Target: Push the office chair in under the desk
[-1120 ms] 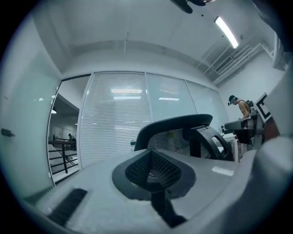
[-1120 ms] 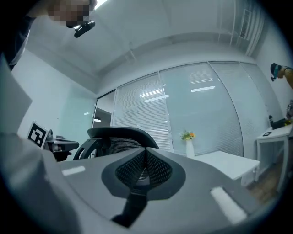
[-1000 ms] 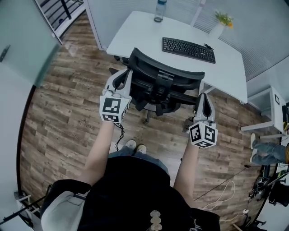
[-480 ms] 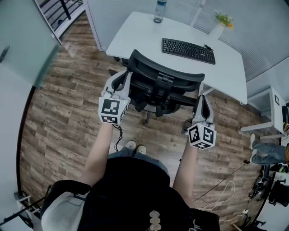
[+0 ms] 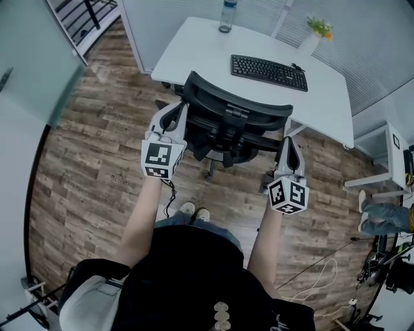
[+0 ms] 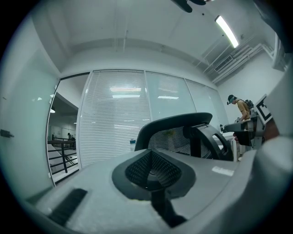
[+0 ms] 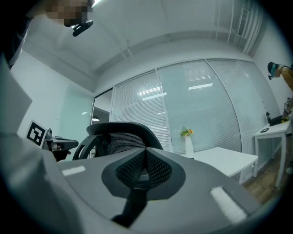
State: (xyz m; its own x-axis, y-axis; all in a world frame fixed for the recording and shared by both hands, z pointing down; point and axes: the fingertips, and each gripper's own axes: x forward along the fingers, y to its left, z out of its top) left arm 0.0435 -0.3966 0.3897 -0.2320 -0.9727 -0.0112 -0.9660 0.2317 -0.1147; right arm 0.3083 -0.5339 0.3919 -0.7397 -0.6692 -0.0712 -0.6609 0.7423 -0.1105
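The black mesh-backed office chair [image 5: 236, 110] stands in front of the white desk [image 5: 194, 48], its backrest towards me and its seat partly under the desk edge. My left gripper [image 5: 179, 108] is shut and empty, its tips at the left end of the backrest. My right gripper [image 5: 288, 141] is also shut and empty, at the right end of the backrest near the armrest. Whether either one touches the chair I cannot tell. In the left gripper view the shut left gripper [image 6: 150, 151] points past the backrest [image 6: 176, 125]. In the right gripper view the right gripper [image 7: 145, 150] sits beside the backrest [image 7: 121, 130].
On the desk lie a black keyboard [image 5: 268, 72], a water bottle [image 5: 226, 16] and a vase with a plant [image 5: 314, 35]. A white side table [image 5: 388, 158] and another person's legs [image 5: 381, 216] are at the right. Cables [image 5: 323, 271] lie on the wood floor. My feet [image 5: 194, 210] are just behind the chair.
Hardly anything: my right gripper has drifted a touch to the left. The chair and my left gripper stay where they were.
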